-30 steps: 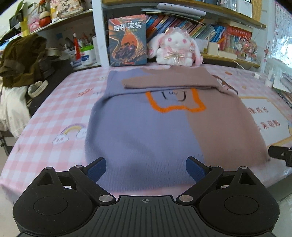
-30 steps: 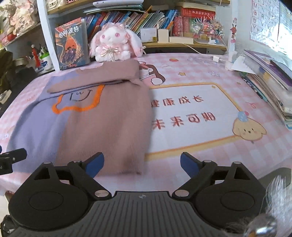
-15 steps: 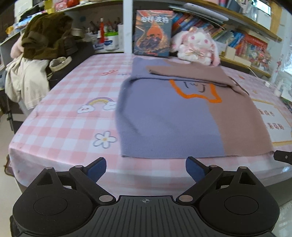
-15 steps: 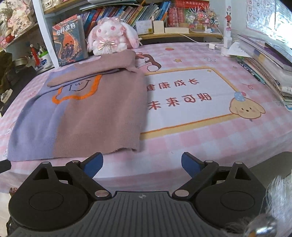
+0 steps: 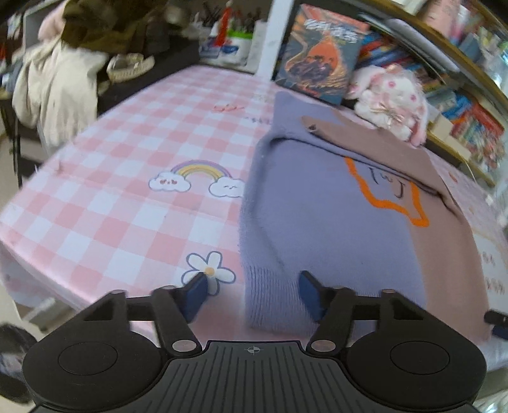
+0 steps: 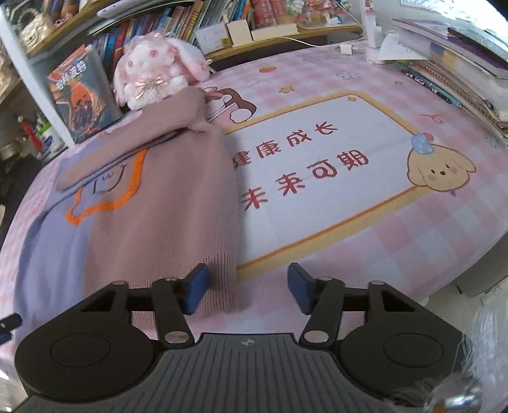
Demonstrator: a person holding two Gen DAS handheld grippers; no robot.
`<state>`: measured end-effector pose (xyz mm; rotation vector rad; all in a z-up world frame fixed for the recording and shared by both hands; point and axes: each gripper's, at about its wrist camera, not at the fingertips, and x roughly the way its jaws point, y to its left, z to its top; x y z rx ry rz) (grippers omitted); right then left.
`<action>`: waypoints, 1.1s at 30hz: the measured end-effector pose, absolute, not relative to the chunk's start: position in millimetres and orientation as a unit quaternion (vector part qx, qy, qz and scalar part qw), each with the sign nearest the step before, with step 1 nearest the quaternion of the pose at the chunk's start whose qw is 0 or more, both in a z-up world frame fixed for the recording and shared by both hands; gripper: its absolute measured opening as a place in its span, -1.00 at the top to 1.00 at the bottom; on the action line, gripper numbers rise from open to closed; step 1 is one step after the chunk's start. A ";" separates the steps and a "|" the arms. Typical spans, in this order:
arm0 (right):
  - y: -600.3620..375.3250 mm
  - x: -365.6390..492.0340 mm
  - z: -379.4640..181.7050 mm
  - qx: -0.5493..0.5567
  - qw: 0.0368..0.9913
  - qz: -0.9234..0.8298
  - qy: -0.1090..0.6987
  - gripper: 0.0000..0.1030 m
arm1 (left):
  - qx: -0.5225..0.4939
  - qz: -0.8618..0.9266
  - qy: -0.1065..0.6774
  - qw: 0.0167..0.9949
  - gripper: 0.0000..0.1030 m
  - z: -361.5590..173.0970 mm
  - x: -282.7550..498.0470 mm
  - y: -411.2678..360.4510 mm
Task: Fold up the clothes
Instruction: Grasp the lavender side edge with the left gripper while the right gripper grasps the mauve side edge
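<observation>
both grippers moved closer, fingers spread, sweater [image 5: 333,222] hem corners between them

Pink checked tablecloth [image 5: 133,178], crowded bookshelves [image 6: 177,22], perhaps daylight from right.

We see a soft, fuzzy knitted sweater in purple and brown [image 5: 333,222] with ribbed knit at its hem. It lies on a smooth pink checked tablecloth [image 5: 127,178]. The fluffy pink and white plush bunny [image 6: 155,73] looks furry. Our matt black plastic grippers have smooth blue pads [image 6: 197,286].
</observation>
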<state>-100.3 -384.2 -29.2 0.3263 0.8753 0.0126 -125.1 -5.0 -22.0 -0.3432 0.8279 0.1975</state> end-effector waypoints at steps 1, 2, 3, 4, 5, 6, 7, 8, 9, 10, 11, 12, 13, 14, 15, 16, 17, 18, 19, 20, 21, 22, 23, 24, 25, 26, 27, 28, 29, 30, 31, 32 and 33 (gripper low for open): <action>-384.9 -97.3 -29.8 0.164 0.892 0.009 0.422 0.28 | -0.168 0.096 0.397 0.897 0.27 -22.5 -123.3 -3.5; -385.6 -94.2 -30.5 0.170 0.891 0.012 0.422 0.36 | -0.172 0.092 0.398 0.896 0.58 -23.1 -120.6 -2.6; -386.1 -91.3 -31.2 0.176 0.889 0.015 0.422 0.55 | -0.177 0.086 0.401 0.894 0.75 -23.7 -117.4 -1.9; -385.3 -88.7 -32.1 0.179 0.888 0.020 0.424 0.75 | -0.183 0.080 0.405 0.892 0.90 -24.4 -114.3 -1.2; -383.5 -86.0 -32.6 0.181 0.886 0.026 0.427 0.81 | -0.185 0.076 0.405 0.892 0.91 -23.6 -111.8 -2.1; -381.3 -84.9 -31.1 0.180 0.887 0.028 0.425 0.86 | -0.183 0.070 0.402 0.894 0.91 -20.2 -110.4 -4.9; -379.5 -84.9 -28.6 0.183 0.888 0.037 0.420 0.89 | -0.179 0.056 0.395 0.900 0.91 -15.0 -110.0 -9.0; -378.8 -86.1 -24.8 0.196 0.889 0.054 0.409 0.89 | -0.174 0.039 0.386 0.905 0.90 -9.2 -110.0 -13.5; -378.1 -87.3 -20.9 0.208 0.890 0.071 0.399 0.89 | -0.168 0.024 0.379 0.910 0.88 -5.1 -109.6 -17.2; -377.2 -88.0 -17.8 0.218 0.890 0.086 0.391 0.89 | -0.158 0.013 0.379 0.912 0.81 -3.4 -108.1 -20.7; -375.8 -87.2 -17.1 0.219 0.889 0.090 0.392 0.89 | -0.156 0.013 0.386 0.909 0.80 -5.3 -106.3 -21.0; -374.3 -86.3 -16.3 0.220 0.888 0.095 0.392 0.88 | -0.159 0.017 0.396 0.904 0.80 -8.6 -104.6 -19.7; -373.3 -85.4 -16.2 0.221 0.887 0.096 0.394 0.87 | -0.162 0.022 0.406 0.899 0.71 -11.9 -102.9 -18.3; -373.9 -84.3 -18.3 0.220 0.885 0.086 0.401 0.83 | -0.173 0.026 0.413 0.893 0.58 -14.6 -102.3 -14.9; -374.4 -83.3 -20.3 0.220 0.884 0.075 0.407 0.78 | -0.188 0.029 0.416 0.889 0.52 -16.3 -103.1 -10.6; -374.9 -82.3 -22.1 0.219 0.882 0.067 0.412 0.72 | -0.202 0.030 0.417 0.885 0.30 -17.6 -104.2 -6.4; -375.1 -81.9 -23.2 0.220 0.880 0.067 0.415 0.69 | -0.216 0.032 0.418 0.882 0.17 -18.9 -105.4 -2.2; -375.3 -81.5 -24.3 0.221 0.878 0.067 0.419 0.61 | -0.230 0.034 0.419 0.878 0.13 -20.2 -106.6 2.0; -375.6 -81.1 -25.4 0.223 0.876 0.067 0.422 0.51 | -0.243 0.035 0.420 0.873 0.07 -21.5 -107.8 6.1; -375.8 -80.7 -26.5 0.224 0.874 0.067 0.425 0.47 | -0.249 0.034 0.419 0.872 0.07 -22.2 -108.4 7.2; -376.1 -80.3 -27.5 0.225 0.873 0.067 0.428 0.44 | -0.250 0.032 0.418 0.873 0.07 -22.6 -108.7 6.7; -376.3 -79.9 -28.6 0.226 0.871 0.066 0.432 0.43 | -0.251 0.030 0.416 0.873 0.11 -23.0 -109.0 6.1; -376.6 -79.5 -29.7 0.227 0.869 0.066 0.435 0.42 | -0.250 0.028 0.416 0.874 0.16 -23.5 -108.3 4.8; -376.8 -79.1 -30.8 0.228 0.867 0.066 0.438 0.42 | -0.248 0.026 0.416 0.875 0.20 -24.1 -107.0 3.1; -377.1 -78.7 -31.9 0.229 0.865 0.066 0.441 0.42 | -0.252 0.027 0.420 0.872 0.45 -24.7 -105.4 2.5; -377.3 -78.3 -33.0 0.230 0.863 0.066 0.445 0.44 | -0.257 0.028 0.425 0.867 0.77 -25.4 -103.5 2.5; -377.6 -77.9 -34.0 0.231 0.861 0.066 0.448 0.71 | -0.263 0.028 0.431 0.863 0.90 -26.5 -102.3 3.1; -377.8 -77.5 -35.1 0.233 0.859 0.066 0.451 0.90 | -0.267 0.030 0.433 0.861 0.92 -27.1 -103.2 4.3; -378.5 -77.8 -35.6 0.234 0.858 0.066 0.453 0.90 | -0.271 0.032 0.432 0.860 0.93 -27.1 -104.9 5.6; -380.8 -80.5 -34.0 0.238 0.858 0.066 0.451 0.91 | -0.273 0.034 0.429 0.860 0.93 -26.4 -107.2 7.1; -383.1 -83.2 -32.3 0.242 0.858 0.066 0.449 0.92 | -0.276 0.035 0.426 0.861 0.93 -25.3 -109.9 8.6; -385.4 -86.0 -30.7 0.246 0.858 0.066 0.447 0.92 | -0.279 0.036 0.423 0.861 0.93 -23.9 -112.6 10.1; -387.7 -88.7 -29.0 0.249 0.858 0.066 0.444 0.92 | -0.284 0.037 0.419 0.862 0.93 -22.3 -115.4 11.8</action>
